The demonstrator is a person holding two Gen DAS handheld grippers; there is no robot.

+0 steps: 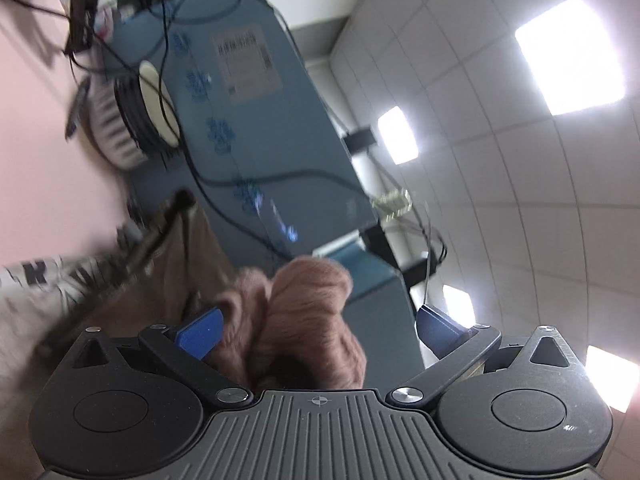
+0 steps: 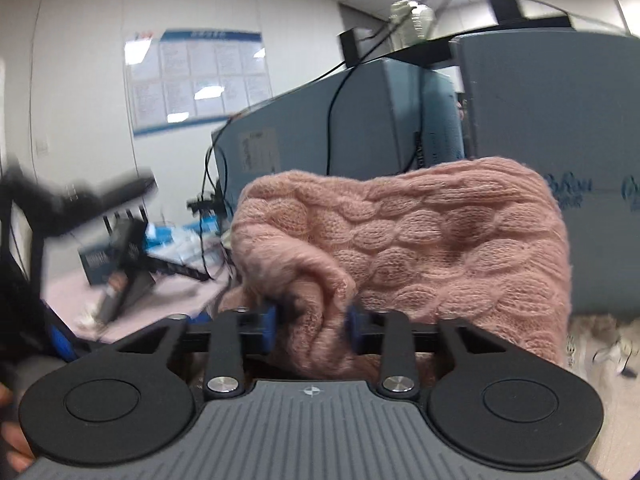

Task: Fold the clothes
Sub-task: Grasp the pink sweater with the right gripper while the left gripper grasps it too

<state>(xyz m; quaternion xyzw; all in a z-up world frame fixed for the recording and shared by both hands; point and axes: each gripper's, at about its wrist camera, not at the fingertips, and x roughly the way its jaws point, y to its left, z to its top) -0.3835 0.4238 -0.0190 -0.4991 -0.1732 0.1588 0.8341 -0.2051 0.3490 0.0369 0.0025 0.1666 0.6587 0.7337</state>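
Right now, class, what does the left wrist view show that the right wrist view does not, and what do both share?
Left only: bright ceiling lights, a cable reel, brown cloth, and the open left gripper.
Right only: a wall poster, and the right gripper shut on the pink sweater.
Both: the pink sweater and blue-grey partitions.
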